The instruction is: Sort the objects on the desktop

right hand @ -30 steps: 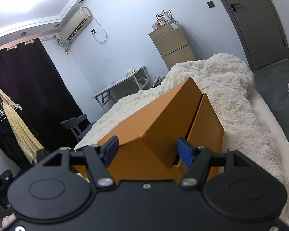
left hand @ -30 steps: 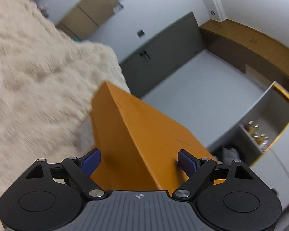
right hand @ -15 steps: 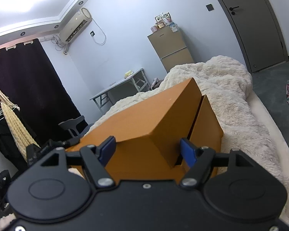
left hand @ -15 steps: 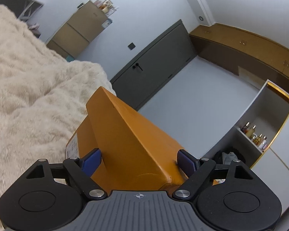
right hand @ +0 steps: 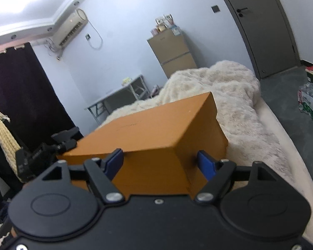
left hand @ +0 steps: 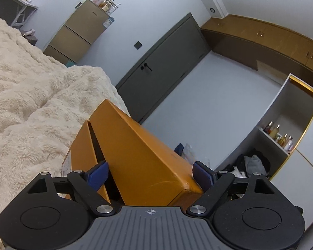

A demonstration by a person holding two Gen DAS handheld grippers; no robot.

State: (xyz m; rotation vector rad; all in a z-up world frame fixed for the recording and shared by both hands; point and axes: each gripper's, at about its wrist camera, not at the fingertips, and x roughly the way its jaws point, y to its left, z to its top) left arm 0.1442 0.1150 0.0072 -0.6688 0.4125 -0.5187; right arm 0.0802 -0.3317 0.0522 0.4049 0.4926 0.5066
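An orange cardboard box with a lid [left hand: 135, 145] rests on a fluffy cream blanket [left hand: 25, 95]. My left gripper [left hand: 150, 174] straddles one end of the lid, its blue pads at the lid's two sides. My right gripper [right hand: 161, 163] straddles the opposite end of the same box [right hand: 156, 129], pads at both sides. In the left wrist view a dark gap shows between lid and box body. In the right wrist view the lid sits level over the body. The left gripper's black body [right hand: 41, 152] shows beyond the box.
The blanket covers a bed with a pale edge [right hand: 281, 129]. Around are a grey door [right hand: 260, 25], a tan cabinet [right hand: 173, 52], a folding table [right hand: 119, 98], a white shelf with bottles [left hand: 279, 137], water bottles on the floor [right hand: 311, 102], and dark curtains [right hand: 20, 95].
The raised lid has come down, from steeply tilted to level over the box body. Both grippers moved with it and kept their spread.
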